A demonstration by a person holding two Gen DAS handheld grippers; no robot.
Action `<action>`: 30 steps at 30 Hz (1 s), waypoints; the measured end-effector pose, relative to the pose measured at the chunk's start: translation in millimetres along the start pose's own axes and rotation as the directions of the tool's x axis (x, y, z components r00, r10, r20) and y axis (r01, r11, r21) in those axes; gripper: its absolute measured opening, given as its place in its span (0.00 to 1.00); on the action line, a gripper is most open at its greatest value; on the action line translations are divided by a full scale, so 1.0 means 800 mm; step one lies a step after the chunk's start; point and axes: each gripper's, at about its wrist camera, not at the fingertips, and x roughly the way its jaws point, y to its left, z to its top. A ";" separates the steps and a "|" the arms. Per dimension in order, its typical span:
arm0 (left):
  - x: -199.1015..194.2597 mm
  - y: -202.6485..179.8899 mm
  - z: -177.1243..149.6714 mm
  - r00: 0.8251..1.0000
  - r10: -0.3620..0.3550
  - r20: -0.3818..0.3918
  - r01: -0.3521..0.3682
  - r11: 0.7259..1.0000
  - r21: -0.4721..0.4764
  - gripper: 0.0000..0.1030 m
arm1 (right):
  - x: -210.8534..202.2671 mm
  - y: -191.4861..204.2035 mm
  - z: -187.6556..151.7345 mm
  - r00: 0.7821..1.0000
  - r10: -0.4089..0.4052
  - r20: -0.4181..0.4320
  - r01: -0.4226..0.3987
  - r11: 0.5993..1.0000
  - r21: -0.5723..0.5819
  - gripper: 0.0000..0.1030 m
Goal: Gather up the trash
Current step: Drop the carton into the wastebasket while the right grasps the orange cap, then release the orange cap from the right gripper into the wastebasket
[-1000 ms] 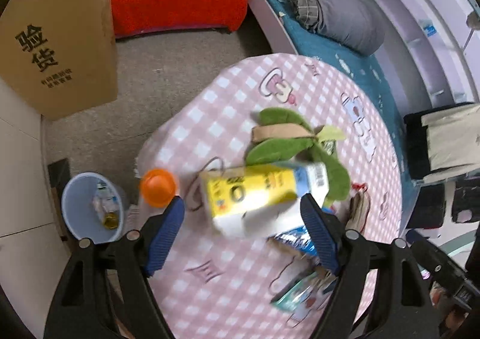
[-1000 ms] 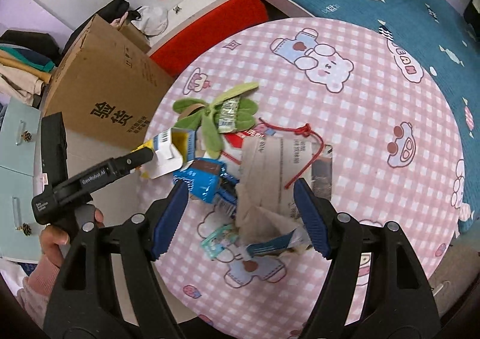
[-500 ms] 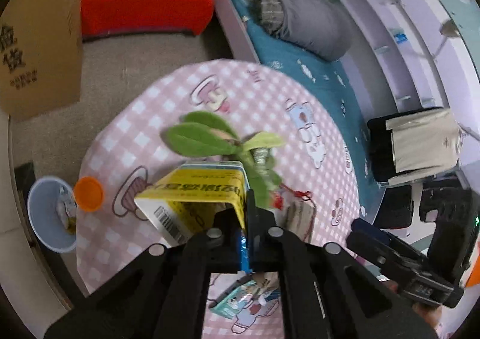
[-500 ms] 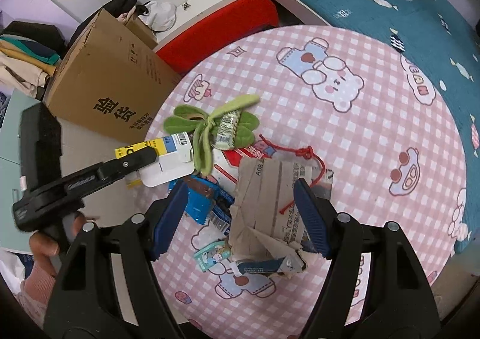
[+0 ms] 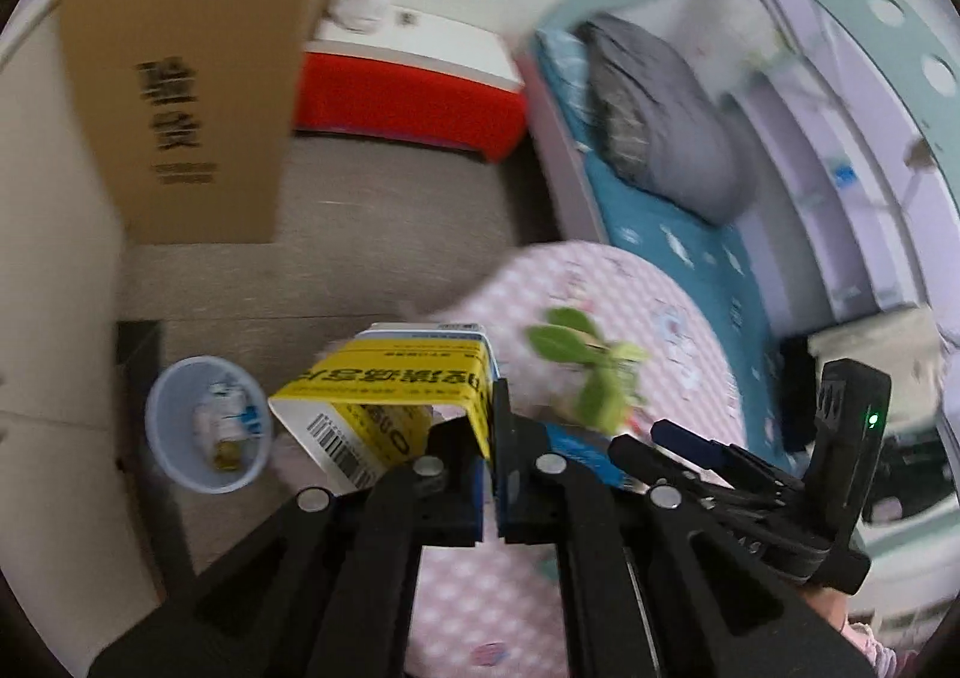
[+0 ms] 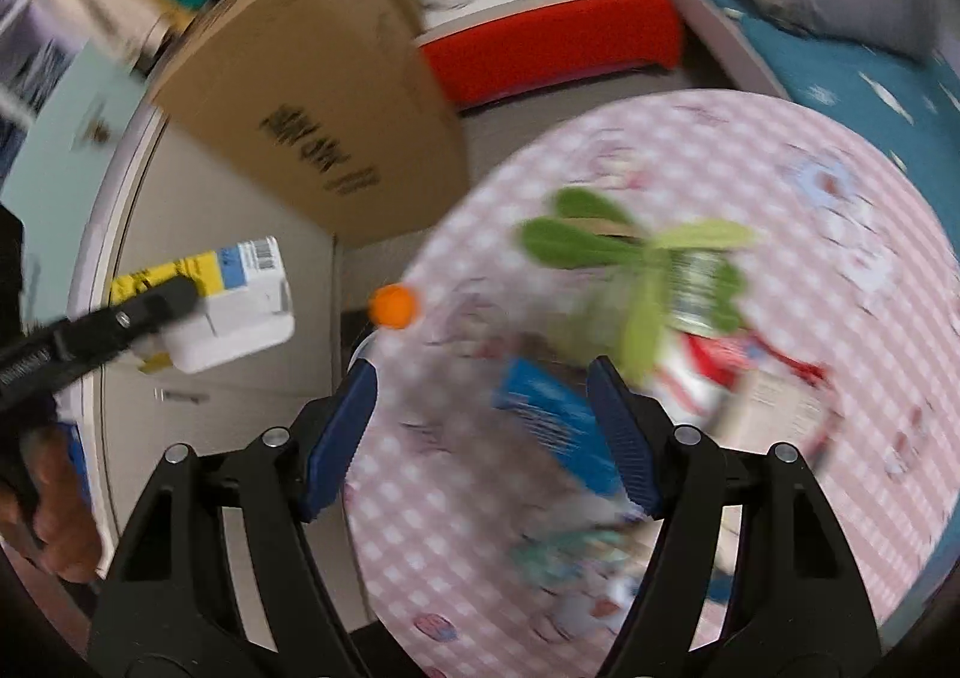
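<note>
- Pinching one flap of the yellow carton (image 5: pixel 384 408), the left gripper (image 5: pixel 493 474) is held off the table's (image 5: pixel 660 312) edge, above the floor.
- The right gripper (image 6: pixel 486 432) is seen spread wide over blurred litter, apparently a blue wrapper (image 6: pixel 552 426).
- A blue bin (image 5: pixel 207 426) is seen beside the carton.

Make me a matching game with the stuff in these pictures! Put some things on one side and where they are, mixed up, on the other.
Things:
1. yellow box
2. blue bin
3. orange ball
4. blue packet

Places:
A. on the floor beside the table, some trash inside
B. between the open right tongs, lying on the pink table
C. pinched in the left tongs
D. at the table's edge

Pairs: 1-C, 2-A, 3-D, 4-B
</note>
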 end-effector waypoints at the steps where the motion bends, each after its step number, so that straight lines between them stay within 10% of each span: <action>1: -0.006 0.014 0.000 1.000 0.027 0.003 -0.027 1.000 -0.009 0.02 | 0.017 0.017 0.003 1.000 -0.007 -0.009 0.007 0.999 -0.035 0.69; 10: -0.024 0.104 0.007 0.987 0.163 -0.011 -0.164 0.984 -0.063 0.02 | 0.108 0.060 0.026 0.994 -0.091 -0.067 0.084 0.990 -0.110 0.59; 18: -0.016 0.154 0.013 0.975 0.212 -0.063 -0.216 0.973 -0.076 0.02 | 0.135 0.063 0.034 0.984 -0.169 -0.064 0.159 0.978 -0.135 0.28; 30: 0.007 0.215 0.017 0.953 0.221 -0.205 -0.248 0.962 -0.115 0.04 | 0.094 0.149 0.023 0.999 -0.020 -0.036 0.016 0.992 -0.128 0.28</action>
